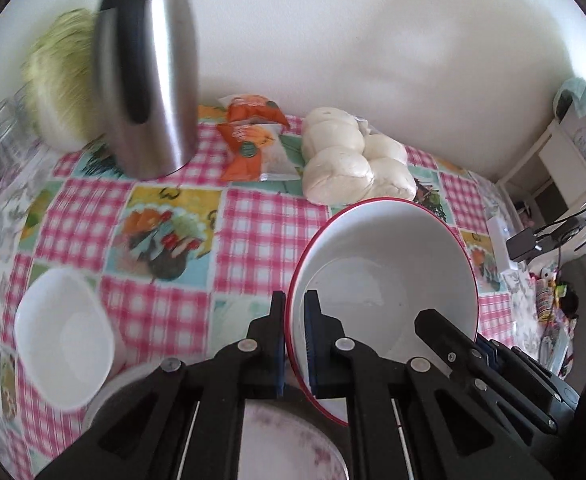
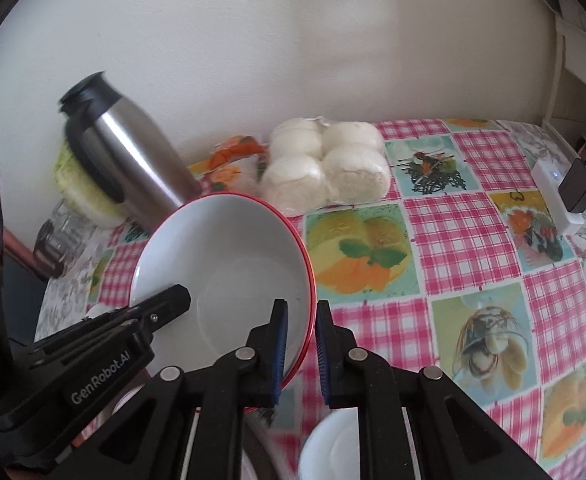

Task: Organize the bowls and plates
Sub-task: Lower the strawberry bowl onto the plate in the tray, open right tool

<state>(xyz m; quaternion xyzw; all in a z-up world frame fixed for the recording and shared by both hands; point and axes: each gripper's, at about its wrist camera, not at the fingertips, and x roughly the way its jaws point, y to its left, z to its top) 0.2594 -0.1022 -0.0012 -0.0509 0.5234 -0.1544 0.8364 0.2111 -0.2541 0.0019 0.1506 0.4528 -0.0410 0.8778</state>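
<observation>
Over on my left wrist view, my left jaws (image 1: 295,312) are pinching the rim of the red-rimmed bowl (image 1: 389,264), which hangs tilted above the checked surface (image 1: 173,312). It's empty, same as the small white bowl (image 1: 63,338) to the left. A floral plate (image 1: 289,448) sits under me.

From the right wrist view, my right jaws (image 2: 301,322) clamp the opposite rim of that bowl (image 2: 221,256). Honestly, thin rim grips on a tilted bowl could slip, and it'd land on the dishes below. The steel flask (image 2: 133,160) stands near too.
</observation>
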